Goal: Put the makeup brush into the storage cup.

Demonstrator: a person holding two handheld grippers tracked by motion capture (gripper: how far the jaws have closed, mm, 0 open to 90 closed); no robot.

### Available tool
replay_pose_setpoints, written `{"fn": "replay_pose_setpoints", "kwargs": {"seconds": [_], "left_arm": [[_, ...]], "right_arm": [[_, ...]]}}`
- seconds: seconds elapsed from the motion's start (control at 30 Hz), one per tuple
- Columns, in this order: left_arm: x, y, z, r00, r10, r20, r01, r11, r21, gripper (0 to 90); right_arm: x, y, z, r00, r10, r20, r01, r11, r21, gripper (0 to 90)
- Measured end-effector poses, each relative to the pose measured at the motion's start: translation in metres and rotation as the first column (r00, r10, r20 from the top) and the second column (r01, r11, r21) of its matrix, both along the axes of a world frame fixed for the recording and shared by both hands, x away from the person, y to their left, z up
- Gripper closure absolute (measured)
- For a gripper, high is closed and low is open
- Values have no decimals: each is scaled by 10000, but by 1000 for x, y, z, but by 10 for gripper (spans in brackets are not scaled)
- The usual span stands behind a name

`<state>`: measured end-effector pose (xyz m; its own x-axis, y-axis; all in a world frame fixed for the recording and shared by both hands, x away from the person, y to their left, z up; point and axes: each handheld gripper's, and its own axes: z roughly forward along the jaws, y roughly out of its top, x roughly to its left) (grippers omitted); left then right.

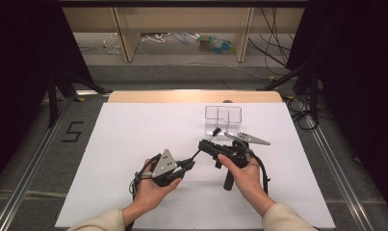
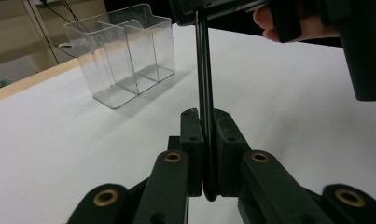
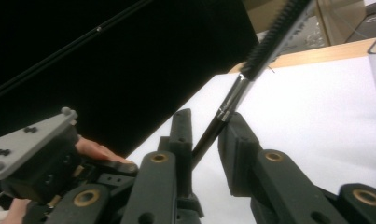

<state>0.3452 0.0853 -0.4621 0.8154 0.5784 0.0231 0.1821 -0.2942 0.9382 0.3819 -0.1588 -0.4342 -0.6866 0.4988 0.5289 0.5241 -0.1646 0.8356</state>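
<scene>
A thin brush (image 1: 201, 150) with a black handle, a metal collar and a dark ridged head spans between my two grippers above the white table. My left gripper (image 1: 190, 164) is shut on the lower end of the handle (image 2: 203, 70), pads tight against it (image 2: 208, 116). My right gripper (image 1: 204, 144) comes in from the right. Its jaws (image 3: 206, 123) stand a little apart with the handle (image 3: 237, 91) crossing the gap at a slant, and the gap is wider than the handle. The brush head points up toward the clear container (image 1: 223, 119).
The clear two-compartment container (image 2: 125, 51) stands at the back of the white table top (image 1: 134, 134), just beyond the grippers. A wooden edge (image 1: 191, 96) runs behind it. Dark curtains flank both sides, with cables on the floor beyond.
</scene>
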Motion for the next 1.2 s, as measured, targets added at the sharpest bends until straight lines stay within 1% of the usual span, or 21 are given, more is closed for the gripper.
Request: {"fn": "replay_pose_setpoints", "kwargs": {"seconds": [0.1, 0.13, 0.2, 0.27, 0.3, 0.33, 0.4, 0.43, 0.53, 0.57, 0.6, 0.67, 0.7, 0.83, 0.87, 0.97, 1.0, 1.03, 1.07, 1.17, 1.2], "left_arm": [[0, 0, -1, 10000, -5, 14, 4, 10000, 85, 833], [0, -1, -1, 10000, -73, 25, 72, 9999, 120, 814], [0, -2, -1, 10000, -92, 14, 92, 9999, 106, 803], [0, -2, -1, 9997, -217, 71, 216, 9997, 152, 764], [0, -2, -1, 9994, -297, 153, 293, 9993, 213, 748], [-1, -3, -2, 9998, -197, -69, 198, 9998, 63, 729], [0, -2, 0, 9997, -241, 109, 239, 9995, 186, 675], [-1, -2, 0, 9997, -238, 66, 237, 9996, 179, 648], [0, -2, 1, 9995, -331, 19, 331, 9994, 90, 559], [-1, -1, 1, 9993, -362, 22, 362, 9993, 50, 531], [-2, -2, 1, 9994, -340, -62, 339, 9994, -77, 505], [-2, -2, 2, 9987, -496, -69, 495, 9987, -92, 468], [-3, -2, 3, 9988, -490, -95, 488, 9987, -151, 439], [-4, -2, 5, 9988, -492, -86, 490, 9985, -242, 336], [-4, -1, 5, 9986, -530, -66, 529, 9983, -251, 309], [-5, 0, 6, 9988, -454, -179, 449, 9987, -256, 256], [-5, 0, 6, 9989, -441, -183, 436, 9988, -240, 247], [-5, 1, 6, 9988, -457, -181, 453, 9987, -234, 237], [-6, 2, 6, 9987, -429, -257, 421, 9986, -313, 231], [-6, 5, 8, 9990, -422, -118, 419, 9988, -270, 220], [-7, 5, 9, 9991, -371, -181, 363, 9985, -400, 217]], "right_arm": [[-1, 1, 2, 9996, 272, 69, -273, 9996, 72, 850], [-2, 3, 4, 9991, 351, 247, -349, 9993, -95, 855], [-2, 3, 5, 9989, 419, 229, -416, 9990, -142, 855], [-3, 3, 6, 9980, 358, 524, -336, 9985, -424, 855], [-4, 4, 8, 9983, 399, 432, -381, 9983, -437, 855], [-3, 3, 8, 9973, 286, 671, -241, 9974, -673, 855], [-3, 2, 10, 9957, 213, 903, -134, 9962, -862, 855], [-4, 1, 12, 9962, 221, 848, -139, 9953, -958, 855], [-3, -1, 14, 9929, 113, 1188, 43, 9915, -1302, 855], [-4, -1, 15, 9939, 109, 1095, 43, 9905, -1378, 855], [-3, -2, 16, 9922, 51, 1247, 128, 9896, -1430, 855], [-4, -3, 18, 9925, 37, 1219, 150, 9883, -1519, 855], [-3, -4, 18, 9903, 20, 1387, 218, 9852, -1698, 855], [-3, -6, 20, 9885, -44, 1511, 320, 9830, -1807, 855], [-3, -6, 21, 9899, -18, 1420, 291, 9812, -1907, 855], [-3, -7, 22, 9848, 9, 1739, 373, 9756, -2163, 855], [-3, -7, 22, 9819, -23, 1896, 484, 9698, -2391, 855], [-3, -7, 22, 9801, 30, 1983, 458, 9694, -2412, 856], [-4, -8, 24, 9816, 90, 1907, 438, 9616, -2710, 856], [-4, -7, 25, 9768, 64, 2142, 525, 9619, -2682, 855], [-4, -7, 25, 9756, 58, 2195, 552, 9611, -2707, 855]]}}
